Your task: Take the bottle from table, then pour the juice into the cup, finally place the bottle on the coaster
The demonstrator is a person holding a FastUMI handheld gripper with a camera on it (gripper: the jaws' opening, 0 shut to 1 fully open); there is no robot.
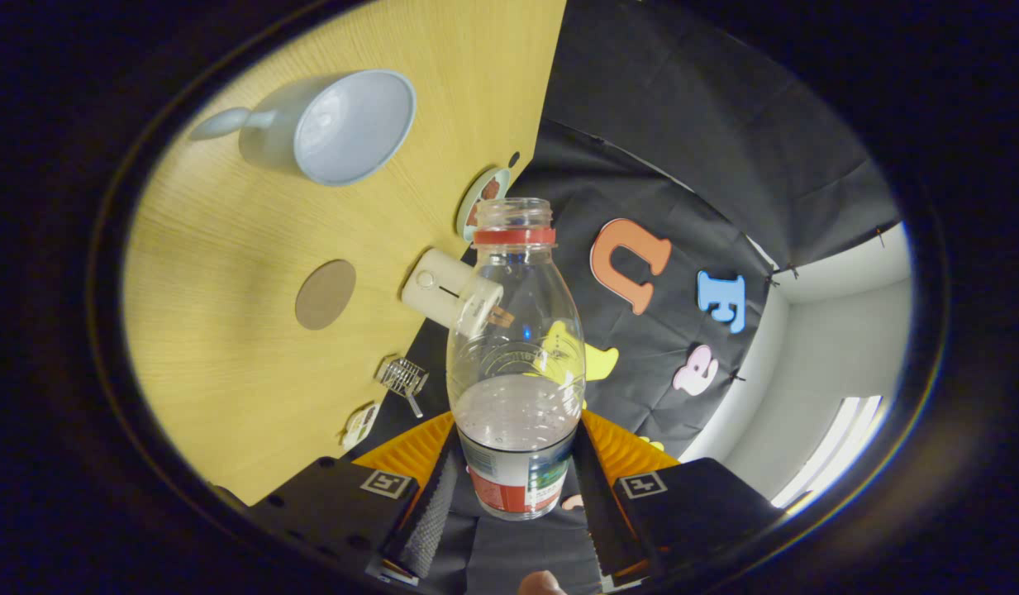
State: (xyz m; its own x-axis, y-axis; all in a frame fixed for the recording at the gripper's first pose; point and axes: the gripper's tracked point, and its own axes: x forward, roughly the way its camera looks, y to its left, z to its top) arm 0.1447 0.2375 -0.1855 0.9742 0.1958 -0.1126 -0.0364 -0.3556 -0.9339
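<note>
My gripper (pixel 516 463) is shut on a clear plastic bottle (pixel 516 347), both fingers pressing on its labelled lower part. The bottle has no cap, a red ring at its neck and a little clear liquid low inside. The whole view is rolled, so the wooden table (pixel 228 347) stands to the left of the bottle. A pale blue cup (pixel 344 124) with a handle sits on that table, well beyond the fingers, its mouth facing me and looking empty. A round brown coaster (pixel 326 294) lies on the table between the cup and the fingers.
A cream cylindrical object (pixel 443 289) lies at the table's edge right behind the bottle. A small plate (pixel 483 198) with something red on it sits near the edge beyond it. A small wire object (pixel 403 378) and a card (pixel 360 426) lie closer to the fingers.
</note>
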